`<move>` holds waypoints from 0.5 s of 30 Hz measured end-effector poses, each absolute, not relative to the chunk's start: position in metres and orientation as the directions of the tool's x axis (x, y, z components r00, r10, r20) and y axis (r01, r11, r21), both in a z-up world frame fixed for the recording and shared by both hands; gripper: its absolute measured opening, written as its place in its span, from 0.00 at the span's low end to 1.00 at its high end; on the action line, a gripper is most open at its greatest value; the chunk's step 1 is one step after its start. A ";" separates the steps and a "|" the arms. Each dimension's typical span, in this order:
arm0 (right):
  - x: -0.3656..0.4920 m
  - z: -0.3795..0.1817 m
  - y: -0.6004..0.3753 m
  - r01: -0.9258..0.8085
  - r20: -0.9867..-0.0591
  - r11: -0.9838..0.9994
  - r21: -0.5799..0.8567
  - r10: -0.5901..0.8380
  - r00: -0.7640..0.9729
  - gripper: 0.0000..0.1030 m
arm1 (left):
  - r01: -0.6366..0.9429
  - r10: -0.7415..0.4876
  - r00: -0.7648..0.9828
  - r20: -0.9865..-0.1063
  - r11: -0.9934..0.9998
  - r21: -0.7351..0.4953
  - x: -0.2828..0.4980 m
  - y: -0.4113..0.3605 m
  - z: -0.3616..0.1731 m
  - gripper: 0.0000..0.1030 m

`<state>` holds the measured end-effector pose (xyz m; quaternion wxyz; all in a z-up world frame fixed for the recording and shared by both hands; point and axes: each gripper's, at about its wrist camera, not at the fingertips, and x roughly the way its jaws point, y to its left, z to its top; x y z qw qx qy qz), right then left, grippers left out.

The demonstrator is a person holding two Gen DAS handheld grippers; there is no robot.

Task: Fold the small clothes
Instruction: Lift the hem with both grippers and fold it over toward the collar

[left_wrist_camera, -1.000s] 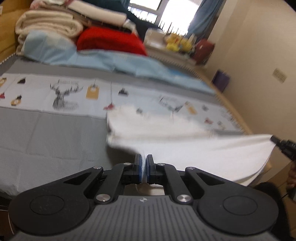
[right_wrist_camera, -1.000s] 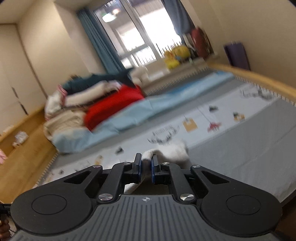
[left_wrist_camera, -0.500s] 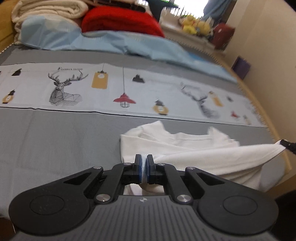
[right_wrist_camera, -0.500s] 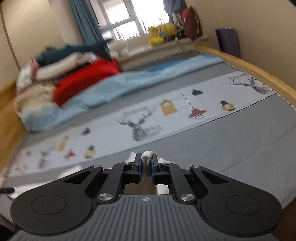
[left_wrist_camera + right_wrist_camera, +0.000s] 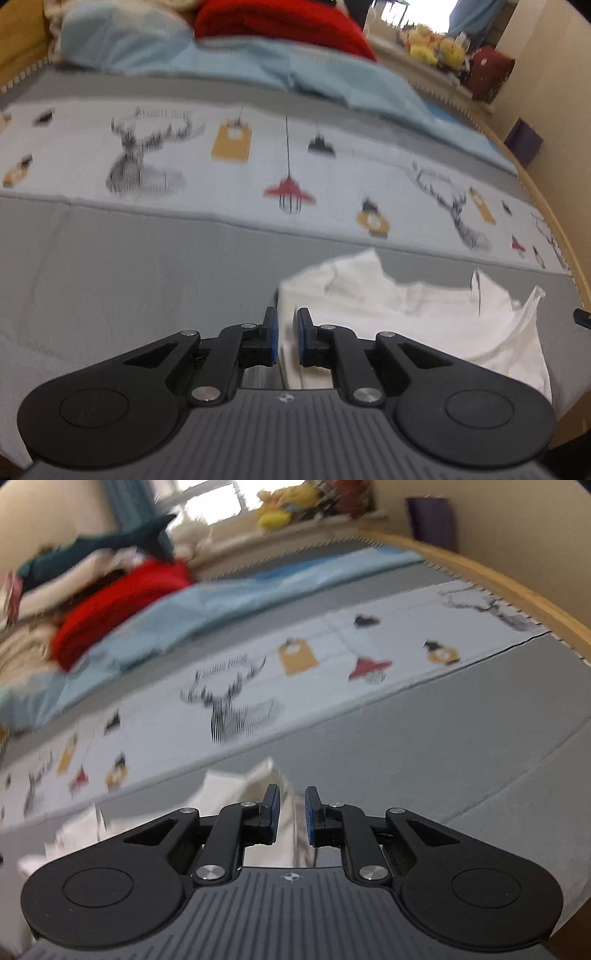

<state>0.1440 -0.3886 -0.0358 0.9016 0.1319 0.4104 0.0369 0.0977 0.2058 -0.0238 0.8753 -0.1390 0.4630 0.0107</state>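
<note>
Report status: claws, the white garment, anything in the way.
Left claw open, right claw open, neither gripping. White garment lies rumpled on the grey bedspread, part-folded. Nothing blocking it.

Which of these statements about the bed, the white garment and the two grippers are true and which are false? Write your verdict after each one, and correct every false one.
1. The left gripper is open. True.
2. The right gripper is clamped shut on the cloth. False: its fingers stand apart, with cloth showing in the gap.
3. The white garment lies on the grey part of the bed cover. True.
4. The garment is red. False: it is white; the red thing is a folded blanket at the far end of the bed.
5. Deer and lamps are printed on the pale band of the cover. True.
</note>
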 end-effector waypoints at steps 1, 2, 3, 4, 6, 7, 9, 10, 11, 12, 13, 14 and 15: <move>0.145 -0.042 -0.387 0.030 -0.746 0.965 0.260 0.181 0.641 0.14 | -0.148 -0.118 0.546 -0.830 0.961 -0.234 0.098 0.205 -0.031 0.11; 0.149 -0.046 -0.384 0.019 -0.760 0.968 0.250 0.185 0.623 0.14 | -0.146 -0.120 0.518 -0.847 0.963 -0.226 0.099 0.204 -0.039 0.11; 0.152 -0.049 -0.382 0.010 -0.772 0.970 0.244 0.188 0.607 0.14 | -0.142 -0.119 0.500 -0.858 0.966 -0.217 0.100 0.202 -0.045 0.11; 0.154 -0.053 -0.380 0.003 -0.782 0.971 0.238 0.190 0.594 0.14 | -0.138 -0.117 0.485 -0.867 0.968 -0.208 0.100 0.199 -0.050 0.11; 0.161 -0.059 -0.377 -0.005 -0.789 0.974 0.228 0.188 0.584 0.18 | -0.129 -0.120 0.449 -0.885 0.972 -0.198 0.104 0.194 -0.059 0.13; 0.164 -0.061 -0.376 -0.008 -0.792 0.975 0.221 0.184 0.582 0.20 | -0.123 -0.120 0.447 -0.886 0.973 -0.194 0.106 0.192 -0.061 0.15; 0.173 -0.068 -0.371 -0.014 -0.802 0.981 0.191 0.165 0.574 0.25 | -0.108 -0.106 0.445 -0.889 0.979 -0.171 0.113 0.186 -0.064 0.19; 0.178 -0.071 -0.369 -0.021 -0.807 0.984 0.180 0.159 0.568 0.25 | -0.103 -0.099 0.439 -0.893 0.982 -0.159 0.116 0.183 -0.066 0.21; 0.184 -0.074 -0.366 -0.028 -0.812 0.985 0.172 0.158 0.562 0.25 | -0.094 -0.092 0.430 -0.898 0.985 -0.146 0.120 0.179 -0.069 0.21; 0.190 -0.077 -0.364 -0.037 -0.814 0.985 0.171 0.163 0.558 0.25 | -0.086 -0.088 0.422 -0.902 0.987 -0.136 0.123 0.175 -0.071 0.21; 0.196 -0.080 -0.361 -0.050 -0.814 0.984 0.173 0.171 0.555 0.25 | -0.076 -0.084 0.417 -0.905 0.989 -0.127 0.126 0.171 -0.072 0.21; 0.201 -0.082 -0.358 -0.062 -0.813 0.983 0.172 0.178 0.554 0.25 | -0.066 -0.082 0.415 -0.906 0.991 -0.120 0.130 0.168 -0.074 0.21; 0.206 -0.085 -0.354 -0.075 -0.814 0.983 0.167 0.181 0.552 0.25 | -0.057 -0.081 0.415 -0.906 0.992 -0.115 0.134 0.165 -0.075 0.21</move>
